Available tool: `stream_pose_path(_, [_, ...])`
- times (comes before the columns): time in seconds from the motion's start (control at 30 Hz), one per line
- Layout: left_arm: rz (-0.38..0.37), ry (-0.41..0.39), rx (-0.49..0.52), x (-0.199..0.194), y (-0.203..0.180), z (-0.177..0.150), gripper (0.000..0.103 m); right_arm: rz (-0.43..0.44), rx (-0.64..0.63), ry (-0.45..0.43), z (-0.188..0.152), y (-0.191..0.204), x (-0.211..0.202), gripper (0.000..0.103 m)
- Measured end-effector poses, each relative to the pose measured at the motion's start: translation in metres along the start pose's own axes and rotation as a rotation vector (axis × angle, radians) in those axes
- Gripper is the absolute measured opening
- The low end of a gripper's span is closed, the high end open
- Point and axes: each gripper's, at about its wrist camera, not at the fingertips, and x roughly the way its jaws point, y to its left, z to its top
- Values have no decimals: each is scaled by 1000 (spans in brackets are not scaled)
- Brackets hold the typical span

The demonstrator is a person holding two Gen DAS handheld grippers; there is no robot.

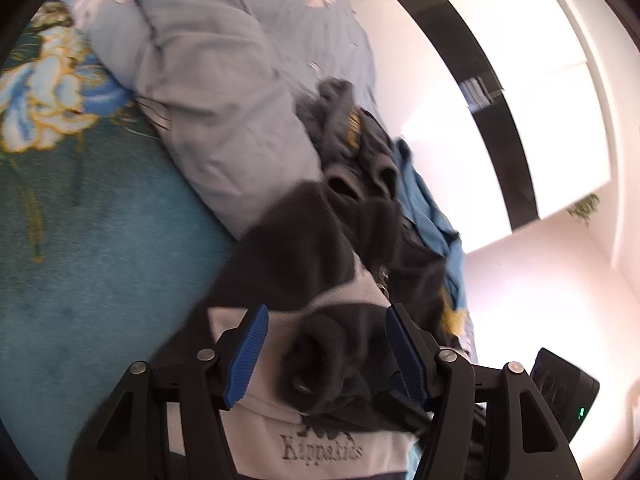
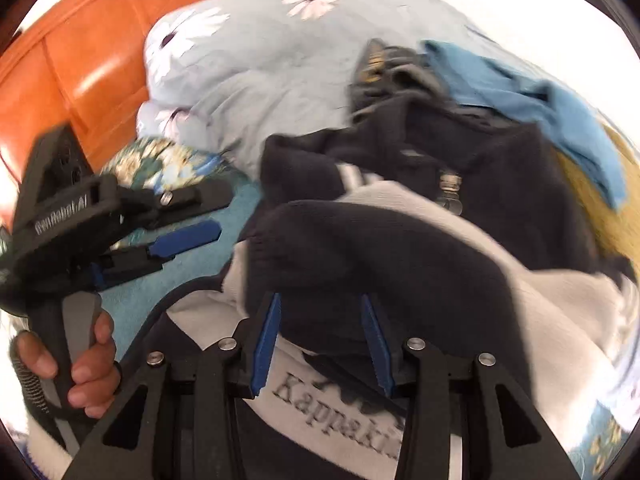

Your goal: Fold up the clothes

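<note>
Both tools stand released: right tool point(image 2: 320, 336) straddles the dark sleeve point(image 2: 360, 248) of the sweater point(image 2: 500, 300) without pinching it; left tool point(image 1: 324, 354) likewise. I judge 1 sleeve fold underway on the bed point(image 1: 100, 280). Next move: clench, carry sleeve inward.

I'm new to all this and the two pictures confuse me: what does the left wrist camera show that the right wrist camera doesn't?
Only the left wrist view shows the white wall with its dark panel and a small green plant.

Only the right wrist view shows the orange headboard, and the left gripper seen from outside, with the hand on its handle.

Both show the dark and white Kappakids sweater, the blue garment, the pale floral duvet and the teal bedsheet.
</note>
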Motion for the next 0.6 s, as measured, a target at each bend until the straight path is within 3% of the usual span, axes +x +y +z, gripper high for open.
stream_pose_path(0.17, [62,101,98,19,-14,-11,69,-145,80,-56,-16,-49,-54,43])
stream_pose_path(0.27, [97,148,147,29,-20,-18,69,-266,120,-56,-22,-85,-77,44])
stream_pose_path(0.33, [110,159,169,33,-23,-22,67,-301,186,-41,-25,-112,-84,44])
stream_pose_path(0.47, [107,142,182,31,-23,-23,62,-280,304,-27,-21,-147,-85,44])
stream_pose_path(0.6, [49,124,185,22,-26,-21,56,-247,349,-31,-19,-150,-76,44])
